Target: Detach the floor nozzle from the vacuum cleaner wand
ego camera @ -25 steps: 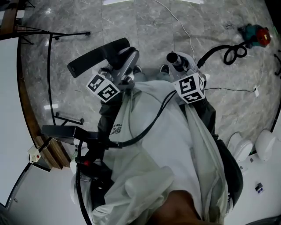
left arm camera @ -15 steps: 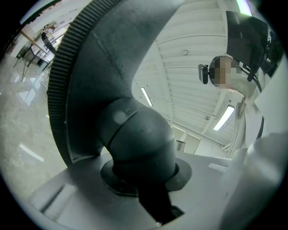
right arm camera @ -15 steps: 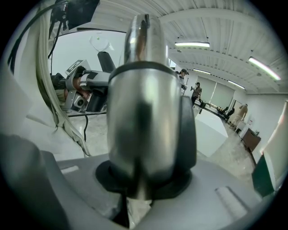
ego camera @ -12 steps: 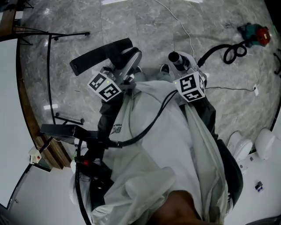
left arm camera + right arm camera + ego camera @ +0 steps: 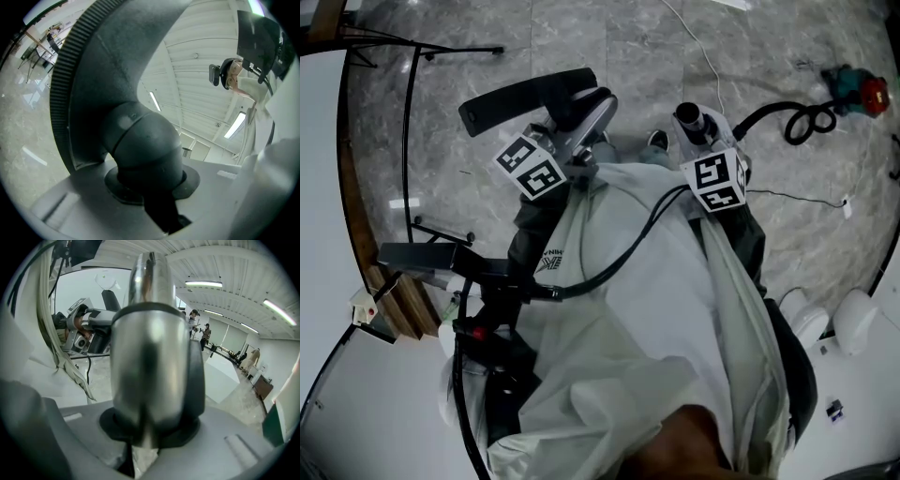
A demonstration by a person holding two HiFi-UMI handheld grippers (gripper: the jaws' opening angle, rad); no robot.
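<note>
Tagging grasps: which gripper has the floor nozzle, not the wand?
The left gripper: its jaws clamp the black floor nozzle at its dark elbow neck. The right gripper clamps the shiny metal wand instead.

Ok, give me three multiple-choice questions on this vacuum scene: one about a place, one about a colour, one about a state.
1. In the head view, where is the vacuum body? A. upper right B. lower left C. centre
2. The wand in the right gripper is: A. red B. silvery C. yellow
3. The floor nozzle in the left gripper and the wand are: A. joined B. apart C. both set down
Answers: A, it lies at the picture's upper right; B, its metal gleams silver between the jaws; B, a clear gap separates them in the head view.
</note>
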